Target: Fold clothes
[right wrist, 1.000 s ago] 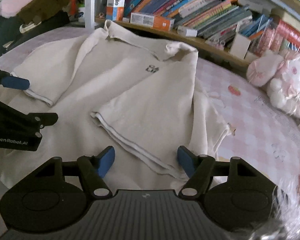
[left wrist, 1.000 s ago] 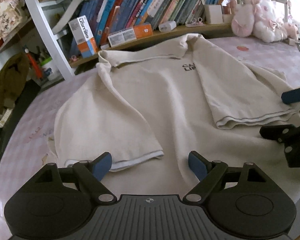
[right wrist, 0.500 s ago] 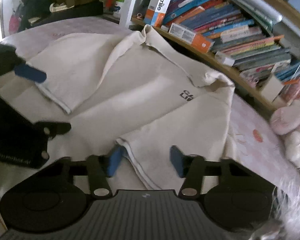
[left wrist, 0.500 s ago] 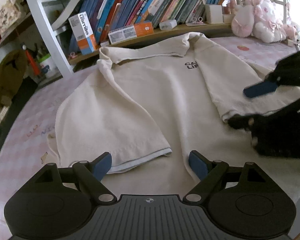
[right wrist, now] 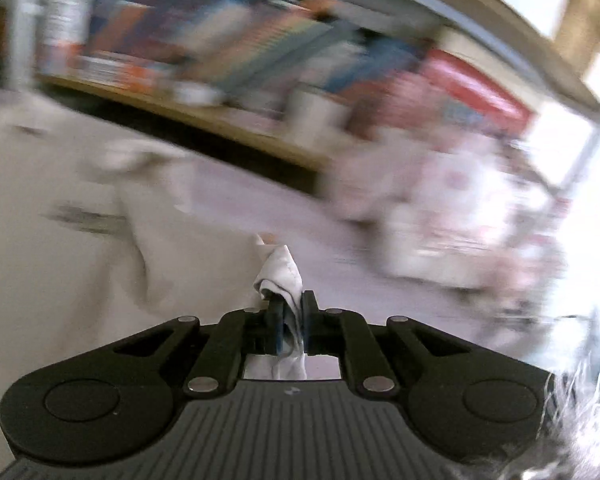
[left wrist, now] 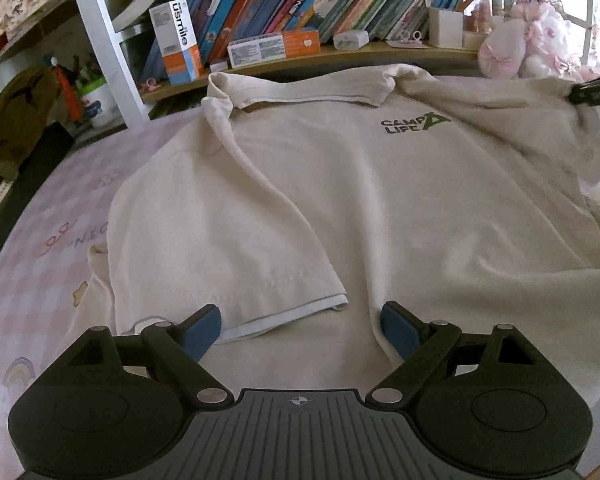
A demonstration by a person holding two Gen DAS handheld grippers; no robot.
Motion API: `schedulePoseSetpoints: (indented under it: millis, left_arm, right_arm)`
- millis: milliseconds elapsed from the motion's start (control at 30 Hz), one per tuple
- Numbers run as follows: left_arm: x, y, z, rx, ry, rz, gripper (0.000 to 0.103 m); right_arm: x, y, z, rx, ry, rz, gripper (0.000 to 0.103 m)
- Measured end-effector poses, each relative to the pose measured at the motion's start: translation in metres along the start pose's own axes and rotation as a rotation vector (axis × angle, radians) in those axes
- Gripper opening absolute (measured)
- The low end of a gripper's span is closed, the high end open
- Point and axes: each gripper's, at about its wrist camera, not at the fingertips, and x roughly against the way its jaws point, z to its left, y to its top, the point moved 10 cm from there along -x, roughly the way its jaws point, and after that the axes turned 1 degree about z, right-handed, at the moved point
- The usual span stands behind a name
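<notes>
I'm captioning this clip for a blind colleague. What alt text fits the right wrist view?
The right gripper, two black fingers with blue pads, is shut on a bunched fold of the cream cotton polo shirt. Behind it, heavily blurred, lie the pink checked tablecloth and a wooden bookshelf.

A cream short-sleeved polo shirt [left wrist: 400,208] with a green "CAMP LIFE" chest print lies spread face up on the worktop [left wrist: 40,248], which wears a pale pink checked cloth. Its collar points to the far edge, below a wooden shelf of upright coloured books [left wrist: 300,4]. One sleeve lies folded inward over the shirt's body, its white-edged hem near the front edge. The left hand-held gripper [left wrist: 301,322] hangs over that hem, blue pads wide apart and opening, nothing pinched. A pink plush toy [left wrist: 520,48] sits at the far right corner.
</notes>
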Motion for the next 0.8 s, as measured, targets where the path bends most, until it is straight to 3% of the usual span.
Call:
schedulePoseSetpoints:
  millis: [67,167,400,700,800]
  left_arm:
    - [0.000,0.000,0.000,0.003,0.008,0.002,0.091]
    - [0.000,-0.001,0.000,0.007,0.020,0.006,0.091]
    - [0.001,0.001,-0.001,-0.001,0.048,0.021,0.092]
    - [0.010,0.009,-0.010,-0.048,0.055,-0.004,0.091]
    - [0.020,0.018,-0.010,-0.046,0.045,-0.051,0.091]
  right_arm:
    - [-0.017,-0.008,-0.035,-0.005,-0.092,0.038,0.008]
    - [-0.040,-0.025,-0.060,-0.021,-0.127,0.100,0.008]
    - [-0.075,-0.040,-0.059,0.019,-0.141,0.168,0.008]
    - [-0.092,-0.031,-0.058,0.047,-0.123,0.173,0.010]
    - [-0.079,-0.026,-0.062,-0.006,-0.101,0.151,0.033]
